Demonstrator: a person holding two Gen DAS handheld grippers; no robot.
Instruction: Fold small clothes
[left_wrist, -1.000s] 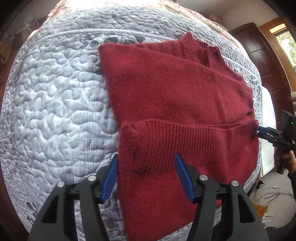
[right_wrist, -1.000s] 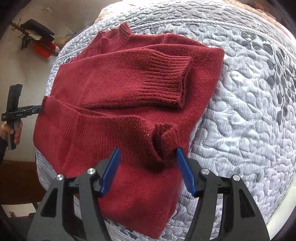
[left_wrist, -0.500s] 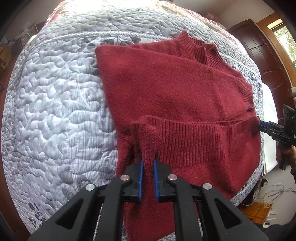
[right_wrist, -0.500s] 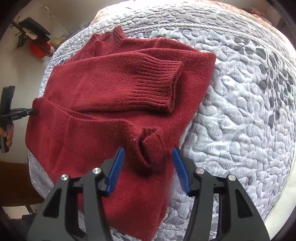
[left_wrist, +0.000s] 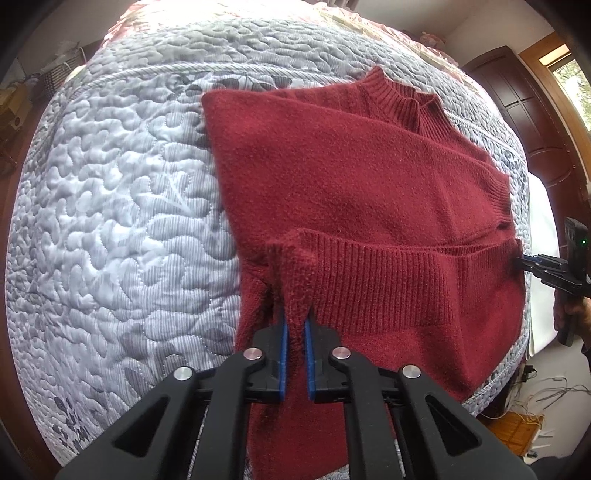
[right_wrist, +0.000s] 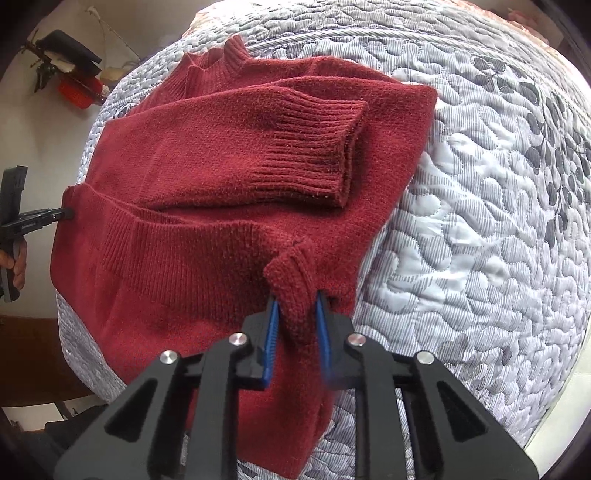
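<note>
The red sweater (left_wrist: 362, 192) lies on the quilted bed (left_wrist: 118, 206), its hem at the near edge. The left gripper (left_wrist: 294, 326) and right gripper (right_wrist: 295, 314) each clamp a pinched fold of the ribbed hem (left_wrist: 384, 284).

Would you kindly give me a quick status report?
Left gripper shut on sweater. Right gripper shut on it too. Sleeves folded in, nothing in the way.

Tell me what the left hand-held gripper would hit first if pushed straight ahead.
The left hand-held gripper already pinches the red sweater; straight on, it would likely plough into the ribbed hem band.
</note>
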